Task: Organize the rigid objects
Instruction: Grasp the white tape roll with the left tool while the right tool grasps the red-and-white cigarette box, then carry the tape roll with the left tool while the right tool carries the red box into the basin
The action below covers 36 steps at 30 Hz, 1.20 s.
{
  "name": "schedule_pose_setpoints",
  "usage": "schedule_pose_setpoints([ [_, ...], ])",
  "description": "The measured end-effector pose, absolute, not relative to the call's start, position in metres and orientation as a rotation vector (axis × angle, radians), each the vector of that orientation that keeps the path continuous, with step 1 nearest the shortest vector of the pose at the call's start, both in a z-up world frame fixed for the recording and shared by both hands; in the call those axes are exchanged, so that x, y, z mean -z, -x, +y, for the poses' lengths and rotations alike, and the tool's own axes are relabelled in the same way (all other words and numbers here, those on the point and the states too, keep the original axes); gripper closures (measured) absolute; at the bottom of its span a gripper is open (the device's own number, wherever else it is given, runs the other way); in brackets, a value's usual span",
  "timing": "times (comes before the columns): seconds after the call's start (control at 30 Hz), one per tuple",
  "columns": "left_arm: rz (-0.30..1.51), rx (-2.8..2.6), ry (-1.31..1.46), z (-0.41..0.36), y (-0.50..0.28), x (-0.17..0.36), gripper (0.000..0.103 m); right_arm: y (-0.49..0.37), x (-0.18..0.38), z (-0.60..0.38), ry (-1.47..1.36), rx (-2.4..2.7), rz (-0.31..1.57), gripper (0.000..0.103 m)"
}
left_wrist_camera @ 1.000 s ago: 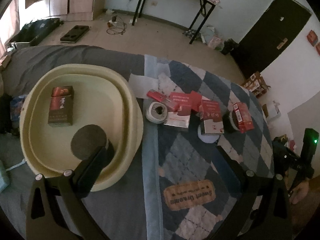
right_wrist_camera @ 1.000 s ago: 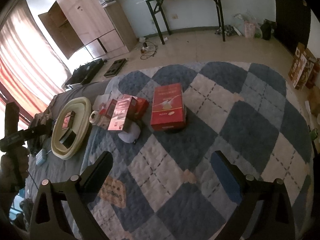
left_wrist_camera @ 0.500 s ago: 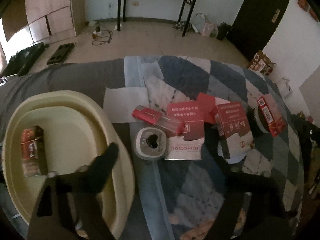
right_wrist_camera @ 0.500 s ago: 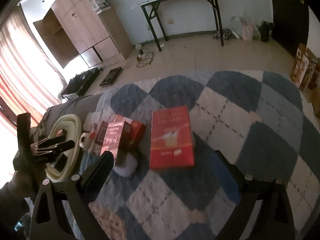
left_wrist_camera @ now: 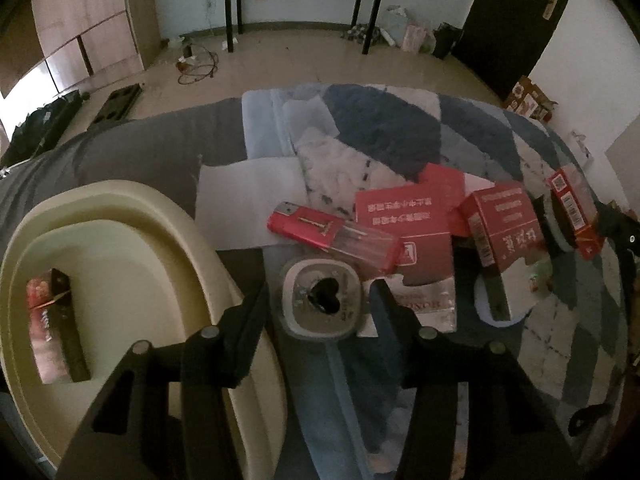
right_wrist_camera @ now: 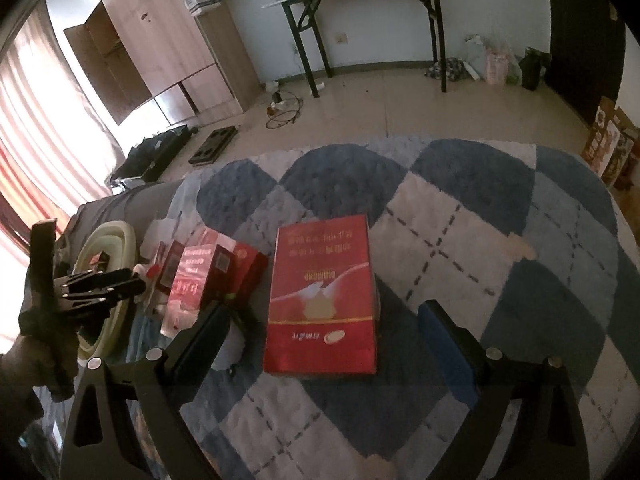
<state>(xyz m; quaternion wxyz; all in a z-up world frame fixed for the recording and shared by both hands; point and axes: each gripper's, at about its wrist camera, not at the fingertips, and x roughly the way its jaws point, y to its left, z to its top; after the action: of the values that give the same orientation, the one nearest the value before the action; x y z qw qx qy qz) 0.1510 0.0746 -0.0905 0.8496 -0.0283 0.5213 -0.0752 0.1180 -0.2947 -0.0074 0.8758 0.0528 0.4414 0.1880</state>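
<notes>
My left gripper (left_wrist_camera: 320, 304) is open, its fingers on either side of a white rounded case with a black heart (left_wrist_camera: 322, 304) on the quilt. Beside it to the left is a cream basin (left_wrist_camera: 208, 248) holding a dark red box (left_wrist_camera: 54, 332). Behind the case lie a red lighter-like item (left_wrist_camera: 312, 228) and several red boxes (left_wrist_camera: 404, 216). My right gripper (right_wrist_camera: 324, 332) is open, its fingers either side of a large red box (right_wrist_camera: 322, 296), near its front end. The left gripper also shows in the right wrist view (right_wrist_camera: 100, 288).
A white paper sheet (left_wrist_camera: 248, 196) lies behind the basin. Red cigarette boxes (left_wrist_camera: 500, 232) and one more (left_wrist_camera: 574, 208) sit to the right, over a white round thing (left_wrist_camera: 516, 304). The checked blue quilt (right_wrist_camera: 480, 240) extends right. A black table (right_wrist_camera: 360, 12) stands across the floor.
My left gripper has swung from over the basin to the white heart case, lower and closer, its jaws narrower. My right gripper has moved in closer around the large red box.
</notes>
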Motion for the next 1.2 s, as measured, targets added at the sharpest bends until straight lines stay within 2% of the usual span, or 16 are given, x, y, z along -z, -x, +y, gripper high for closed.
schedule_pose_setpoints([
  [0.27, 1.086, 0.202, 0.061, 0.078, -0.153, 0.096, 0.051, -0.130, 0.014, -0.285, -0.095, -0.397, 0.936, 0.007],
  [0.33, 1.094, 0.208, 0.061, 0.079, -0.154, 0.096, 0.053, -0.133, 0.018, -0.281, -0.083, -0.393, 0.948, 0.013],
  [0.4, 1.099, 0.210, 0.051, 0.078, -0.154, 0.095, 0.053, -0.134, 0.020, -0.278, -0.070, -0.383, 0.952, 0.029],
  [0.47, 1.103, 0.211, 0.056, 0.079, -0.152, 0.094, 0.053, -0.135, 0.023, -0.274, -0.048, -0.384, 0.954, 0.038],
  [0.57, 1.102, 0.217, 0.077, 0.080, -0.147, 0.092, 0.053, -0.132, 0.021, -0.274, -0.025, -0.390, 0.933, 0.046],
  [0.93, 1.064, 0.269, 0.091, 0.072, -0.129, 0.062, 0.053, -0.113, 0.007, -0.297, -0.032, -0.391, 0.883, 0.046],
  [1.2, 0.984, 0.223, 0.059, 0.100, -0.107, 0.023, 0.053, -0.089, -0.032, -0.289, -0.016, -0.451, 0.835, 0.046],
])
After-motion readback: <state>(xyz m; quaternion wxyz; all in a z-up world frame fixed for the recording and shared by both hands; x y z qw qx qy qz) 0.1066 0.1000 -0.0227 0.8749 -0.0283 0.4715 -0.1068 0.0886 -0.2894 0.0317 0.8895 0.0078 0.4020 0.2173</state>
